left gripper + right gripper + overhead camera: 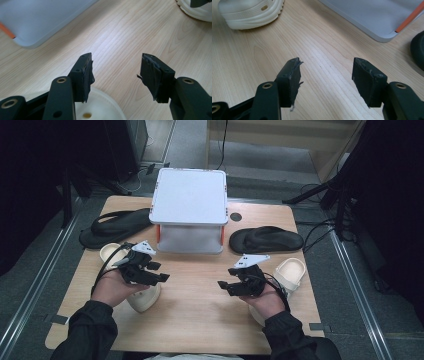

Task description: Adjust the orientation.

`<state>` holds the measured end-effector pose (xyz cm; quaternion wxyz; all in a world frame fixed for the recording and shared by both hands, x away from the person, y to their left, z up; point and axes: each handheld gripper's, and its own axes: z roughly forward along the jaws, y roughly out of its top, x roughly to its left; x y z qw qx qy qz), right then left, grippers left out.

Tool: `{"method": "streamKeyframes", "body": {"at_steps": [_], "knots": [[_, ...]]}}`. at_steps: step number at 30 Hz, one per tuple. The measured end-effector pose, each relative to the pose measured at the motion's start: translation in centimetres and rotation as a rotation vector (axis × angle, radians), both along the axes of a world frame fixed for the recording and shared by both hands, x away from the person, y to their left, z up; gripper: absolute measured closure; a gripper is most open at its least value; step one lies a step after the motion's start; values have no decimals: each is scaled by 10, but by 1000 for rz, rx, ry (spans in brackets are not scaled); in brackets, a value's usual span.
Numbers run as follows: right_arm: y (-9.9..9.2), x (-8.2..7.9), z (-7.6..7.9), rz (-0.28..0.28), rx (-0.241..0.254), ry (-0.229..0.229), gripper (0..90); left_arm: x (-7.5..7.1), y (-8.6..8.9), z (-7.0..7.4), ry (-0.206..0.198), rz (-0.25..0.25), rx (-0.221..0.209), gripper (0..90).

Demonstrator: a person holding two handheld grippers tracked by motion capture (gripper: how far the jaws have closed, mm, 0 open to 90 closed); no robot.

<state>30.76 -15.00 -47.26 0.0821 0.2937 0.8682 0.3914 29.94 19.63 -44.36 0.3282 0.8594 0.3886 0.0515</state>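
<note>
Tabletop point(200, 290): light wood, carrying all items. Lidded storage box point(190, 215) standing at the far centre, white lid shut, orange latches at the sides; contents not visible through the frosted wall, so not reported. Two black sandals flanking it — left black sandal point(116, 227) and right black sandal point(266, 240), both flat on the wood, neither touching the box as far as can be told.

Two cream clogs nearer the person: left clog point(142, 296) lying directly beneath the left tongs point(159, 271), partly covered by the hand; right clog point(287, 275) just beside and partly under the right hand, toe end toward the far right.

Left tongs: released, nothing between the pads (confirmed in the left gripper view, bare wood in the gap, cream clog rim low in frame). Right tongs point(225, 286): released and wide, likewise empty, hovering over bare tabletop.

Step judged in hand: taking up a clog, probably for stowing. Recommended — lower each set of tongs squarely over a clog's side wall or heel rim, pads astride a single thickness, then close firmly before lifting. Box lid to be opened first.
</note>
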Motion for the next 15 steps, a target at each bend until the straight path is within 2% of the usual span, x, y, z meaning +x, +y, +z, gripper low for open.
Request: {"method": "streamKeyframes", "body": {"at_steps": [1,2,3,4,6,9,15], "knots": [[3,1,0,14,-2,1,403,-3,8,5,24,30,0,436],[3,1,0,14,-2,1,403,-3,8,5,24,30,0,436],[7,1,-1,28,-10,5,403,-6,15,9,15,43,-5,438],[8,1,-1,33,-10,6,403,-6,15,9,15,43,-5,437],[10,1,-2,43,-11,10,403,-8,27,12,-4,57,5,437],[13,2,-2,51,-12,16,403,-10,37,14,-22,78,-3,437],[18,2,-3,68,-13,19,408,-12,54,18,-33,125,0,440]]}}
